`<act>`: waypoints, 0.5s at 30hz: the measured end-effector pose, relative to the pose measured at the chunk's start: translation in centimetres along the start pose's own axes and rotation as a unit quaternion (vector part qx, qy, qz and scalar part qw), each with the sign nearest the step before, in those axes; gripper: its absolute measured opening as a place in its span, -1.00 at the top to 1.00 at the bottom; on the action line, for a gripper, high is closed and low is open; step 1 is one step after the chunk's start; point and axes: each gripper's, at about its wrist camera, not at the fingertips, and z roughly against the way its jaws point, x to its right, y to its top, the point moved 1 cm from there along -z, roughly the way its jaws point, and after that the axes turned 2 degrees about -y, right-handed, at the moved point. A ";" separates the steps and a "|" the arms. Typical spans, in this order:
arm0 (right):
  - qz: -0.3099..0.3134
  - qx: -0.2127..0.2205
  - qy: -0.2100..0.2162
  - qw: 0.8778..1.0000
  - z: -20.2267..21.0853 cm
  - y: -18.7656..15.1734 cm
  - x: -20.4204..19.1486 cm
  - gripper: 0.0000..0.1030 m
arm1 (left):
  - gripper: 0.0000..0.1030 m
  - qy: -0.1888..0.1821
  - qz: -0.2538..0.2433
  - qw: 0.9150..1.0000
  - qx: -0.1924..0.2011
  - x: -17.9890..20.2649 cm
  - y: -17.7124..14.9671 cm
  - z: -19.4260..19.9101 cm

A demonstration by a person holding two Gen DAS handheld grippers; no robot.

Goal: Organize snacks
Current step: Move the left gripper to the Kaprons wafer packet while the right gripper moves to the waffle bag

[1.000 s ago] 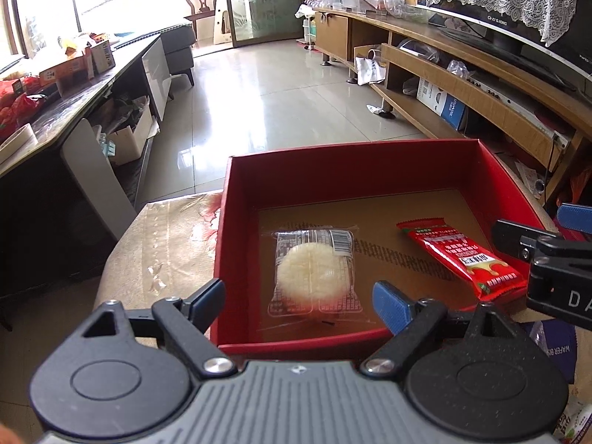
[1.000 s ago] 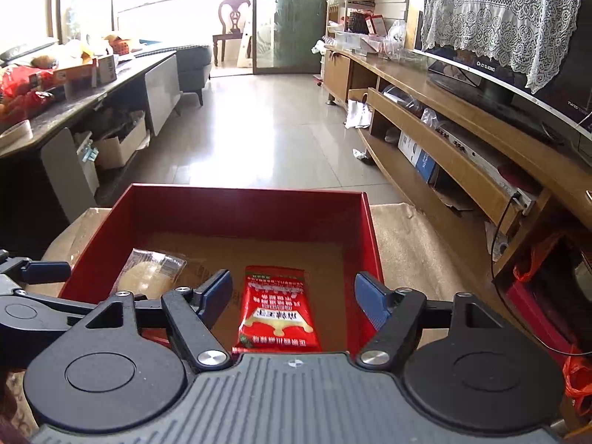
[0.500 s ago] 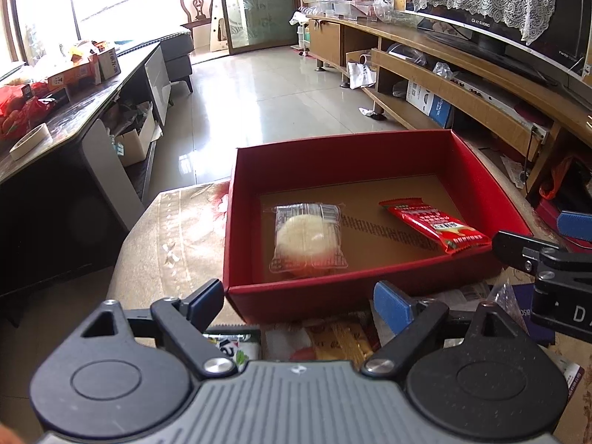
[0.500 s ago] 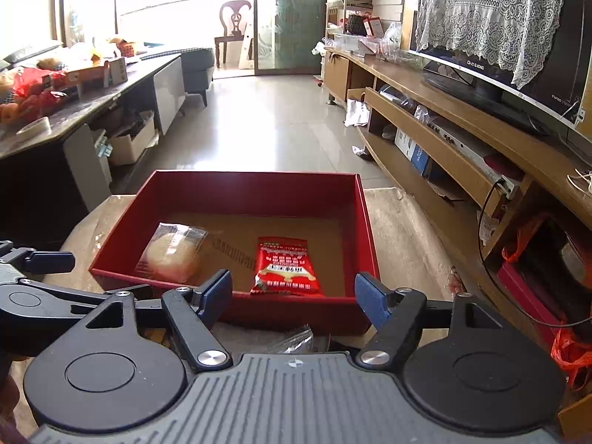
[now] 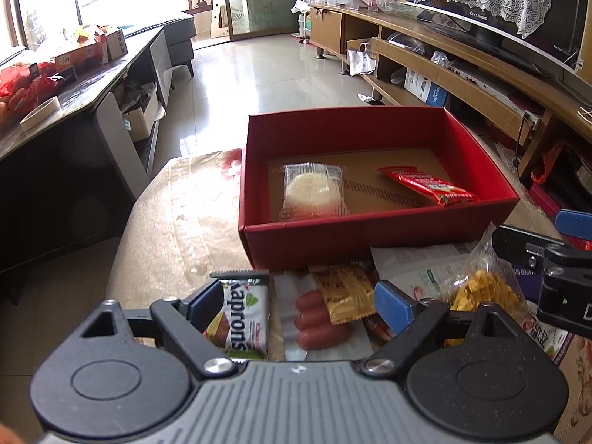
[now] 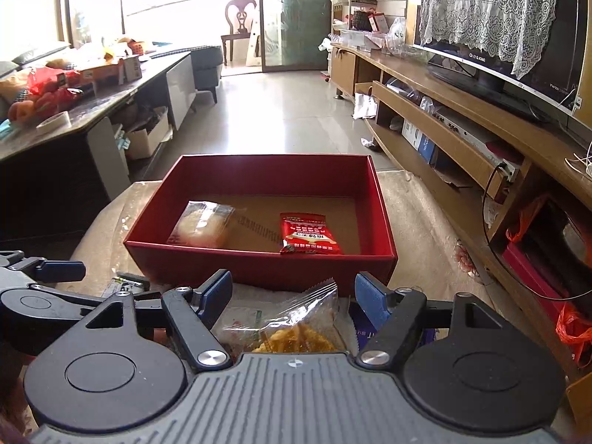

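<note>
- An open red cardboard box (image 5: pixel 377 248) is seen on the cloth-covered counter (image 5: pixel 177 222); it serves as the landmark for everything below.
- Inside the box two snacks lie flat: a round pale cake in clear wrap (image 5: pixel 312 192) toward its left side and a red foil packet (image 5: pixel 427 186) toward its right side.
- The loose snacks are piled on the near side of the box, just against its front wall.
- The left gripper (image 5: pixel 296 301) is held over that pile with its jaws apart and nothing between them.
- Below those jaws lie a white and green wafer pack marked "Kaprons" (image 5: pixel 240 318), its long axis pointing toward the box, and a clear pack of red sausages (image 5: pixel 320 318) partly covered by a yellow sachet (image 5: pixel 346 294).
- The right gripper (image 6: pixel 292 296) is likewise spread and empty, with a clear bag of yellow crisps (image 6: pixel 296 327) directly under and between its jaws, the serrated top edge pointing toward the box.
- The crisps are judged nearer the right gripper, the wafer and sausages nearer the left.
- Most of the sorting is judged not yet done.
</note>
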 end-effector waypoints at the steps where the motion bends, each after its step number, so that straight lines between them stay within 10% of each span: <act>1: 0.000 -0.001 0.000 1.000 0.2 -0.2 0.0 -0.53 | -0.65 0.000 0.001 1.000 -0.002 -0.1 -0.2 0.1; 15: 0.000 -0.021 -0.001 1.000 0.9 -1.5 0.3 -0.54 | -0.66 0.014 0.067 0.996 -0.054 -4.7 -2.1 -2.0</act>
